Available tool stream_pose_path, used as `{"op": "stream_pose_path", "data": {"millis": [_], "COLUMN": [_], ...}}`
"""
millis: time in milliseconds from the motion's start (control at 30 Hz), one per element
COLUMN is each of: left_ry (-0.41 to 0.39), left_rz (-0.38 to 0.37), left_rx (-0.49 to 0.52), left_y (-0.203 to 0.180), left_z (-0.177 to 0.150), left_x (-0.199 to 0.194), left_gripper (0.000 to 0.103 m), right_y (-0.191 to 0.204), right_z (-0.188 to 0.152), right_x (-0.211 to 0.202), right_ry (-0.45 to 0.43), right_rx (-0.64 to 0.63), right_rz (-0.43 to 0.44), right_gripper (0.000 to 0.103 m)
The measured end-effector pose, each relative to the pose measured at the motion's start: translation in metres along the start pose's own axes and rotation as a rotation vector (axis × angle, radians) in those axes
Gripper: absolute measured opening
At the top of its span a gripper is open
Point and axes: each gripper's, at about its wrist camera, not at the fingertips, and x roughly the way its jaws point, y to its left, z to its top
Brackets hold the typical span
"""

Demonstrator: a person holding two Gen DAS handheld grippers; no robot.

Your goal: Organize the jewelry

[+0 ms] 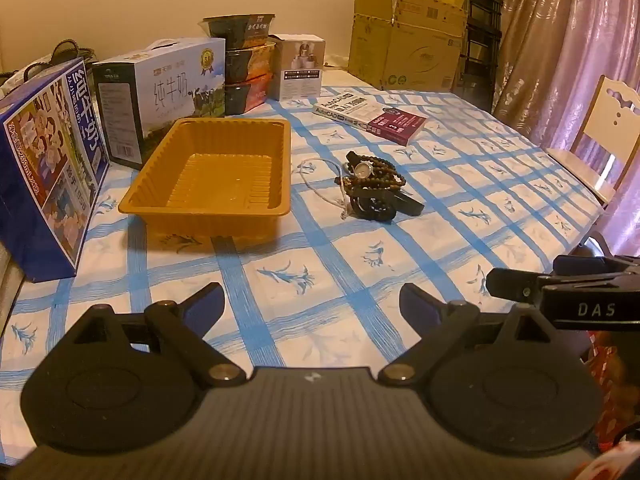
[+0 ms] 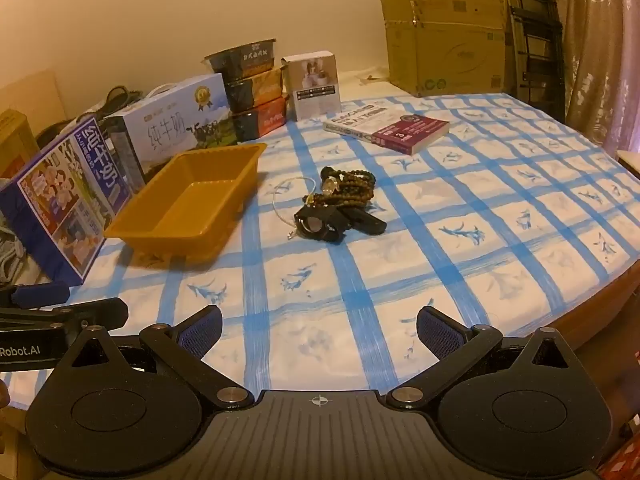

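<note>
A pile of jewelry (image 1: pixel 374 184) lies on the blue-checked tablecloth: brown bead strands, a small round watch, a black watch and a thin white cord. It also shows in the right wrist view (image 2: pixel 340 204). An empty orange plastic tray (image 1: pixel 216 172) stands left of the pile, also seen in the right wrist view (image 2: pixel 192 204). My left gripper (image 1: pixel 312 304) is open and empty, near the table's front edge, well short of the pile. My right gripper (image 2: pixel 320 330) is open and empty, likewise near the front edge; its side shows in the left wrist view (image 1: pixel 560 288).
Milk cartons (image 1: pixel 52 160), stacked food bowls (image 1: pixel 244 64) and a small white box (image 1: pixel 302 66) line the table's left and back. A book (image 1: pixel 372 118) lies behind the pile. Cardboard boxes (image 1: pixel 408 44) stand at the back, a chair (image 1: pixel 600 136) at the right.
</note>
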Motion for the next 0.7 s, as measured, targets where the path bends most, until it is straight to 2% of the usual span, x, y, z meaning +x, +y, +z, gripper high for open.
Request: {"op": "stream_pose_path", "data": {"millis": [667,700], "left_ry": [-0.002,-0.002], "left_rz": [-0.004,-0.004], "left_rx": [-0.003,-0.003], "left_y": [0.0001,0.0000], "left_z": [0.0001,0.0000], "left_x": [-0.0001,0.0000], "left_gripper": [0.093,0.093], "right_y": [-0.0011,0.0000], "right_z": [-0.0011,0.0069], "right_x": [0.0006,-0.0016], "right_ry": [-0.007,-0.007], "right_rx": [-0.001,-0.001], "right_rz": [0.000,0.000], "right_gripper": [0.103,0.103]}}
